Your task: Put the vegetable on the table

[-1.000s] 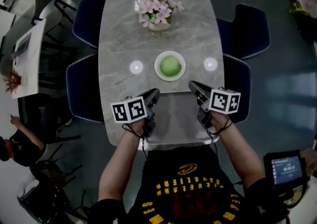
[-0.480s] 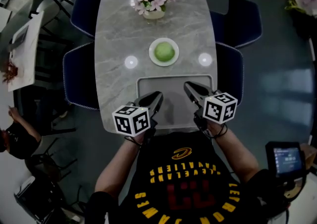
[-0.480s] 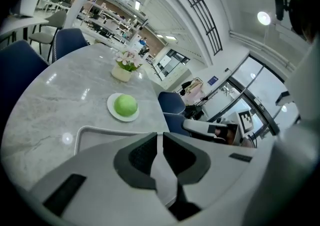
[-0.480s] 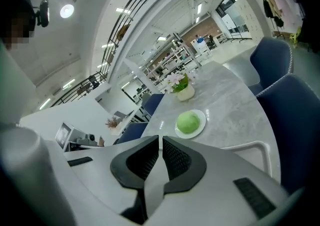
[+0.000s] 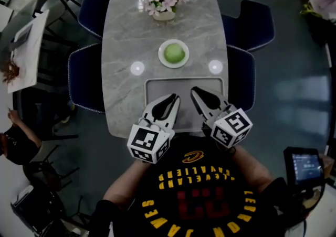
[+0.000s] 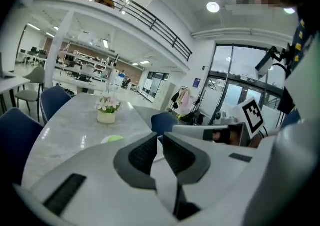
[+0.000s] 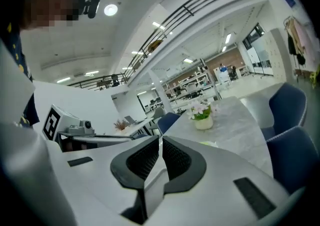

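Grippers sit lowest in the head view: left gripper [image 5: 173, 98] and right gripper [image 5: 193, 90] are side by side, tips over a grey tray [image 5: 185, 81] at the table's near edge. Both claws are pressed together with nothing in them. Just past the tray, mid-frame, the green vegetable [image 5: 174, 53] sits on a white plate [image 5: 161, 58] on the marble table [image 5: 126, 31]. The flower pot [image 5: 164, 1] is up near the top edge, with blue chairs [image 5: 252, 21] along both sides.

White left gripper [image 5: 171, 97] and right gripper [image 5: 196, 92], black ribbed jaws; black shirt [image 5: 197, 199], yellow and red lettering.
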{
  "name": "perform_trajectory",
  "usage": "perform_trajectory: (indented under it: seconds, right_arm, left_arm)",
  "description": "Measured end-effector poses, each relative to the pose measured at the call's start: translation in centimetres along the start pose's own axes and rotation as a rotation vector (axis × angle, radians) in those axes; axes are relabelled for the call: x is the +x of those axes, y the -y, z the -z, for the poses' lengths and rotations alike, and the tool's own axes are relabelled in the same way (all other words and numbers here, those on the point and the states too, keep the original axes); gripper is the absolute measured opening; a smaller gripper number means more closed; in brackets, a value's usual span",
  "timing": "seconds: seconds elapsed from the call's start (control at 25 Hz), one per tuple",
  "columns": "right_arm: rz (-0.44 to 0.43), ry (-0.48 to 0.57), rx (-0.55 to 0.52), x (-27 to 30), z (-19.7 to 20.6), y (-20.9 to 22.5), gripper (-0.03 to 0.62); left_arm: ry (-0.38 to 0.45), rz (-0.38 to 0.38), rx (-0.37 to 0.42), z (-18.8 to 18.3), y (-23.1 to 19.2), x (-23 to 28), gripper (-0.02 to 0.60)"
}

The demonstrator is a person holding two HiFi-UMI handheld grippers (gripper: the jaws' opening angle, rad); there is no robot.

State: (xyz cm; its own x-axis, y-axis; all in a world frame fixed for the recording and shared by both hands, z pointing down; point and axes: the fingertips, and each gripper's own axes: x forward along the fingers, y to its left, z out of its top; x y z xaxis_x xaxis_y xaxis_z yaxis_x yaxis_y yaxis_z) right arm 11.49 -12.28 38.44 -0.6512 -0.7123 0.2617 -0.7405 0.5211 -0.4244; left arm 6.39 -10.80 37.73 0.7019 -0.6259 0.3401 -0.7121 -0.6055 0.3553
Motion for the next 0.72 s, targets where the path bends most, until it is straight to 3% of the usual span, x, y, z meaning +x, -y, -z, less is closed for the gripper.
perform_trajectory:
  seconds: [0.16,0.72]
  right_arm:
    - [0.008,0.03,-0.088,-0.6,-0.9,-1.0,0.031]
    - [-0.036,0.103,-0.124,-1.7,-1.1,-2.6,0.031]
  left_arm:
    - [0.012,-0.004,0.024,-0.5,0.6,-0.1,0.038]
    - [0.039,0.009,0.085,0.1,1.7,-0.7,0.038]
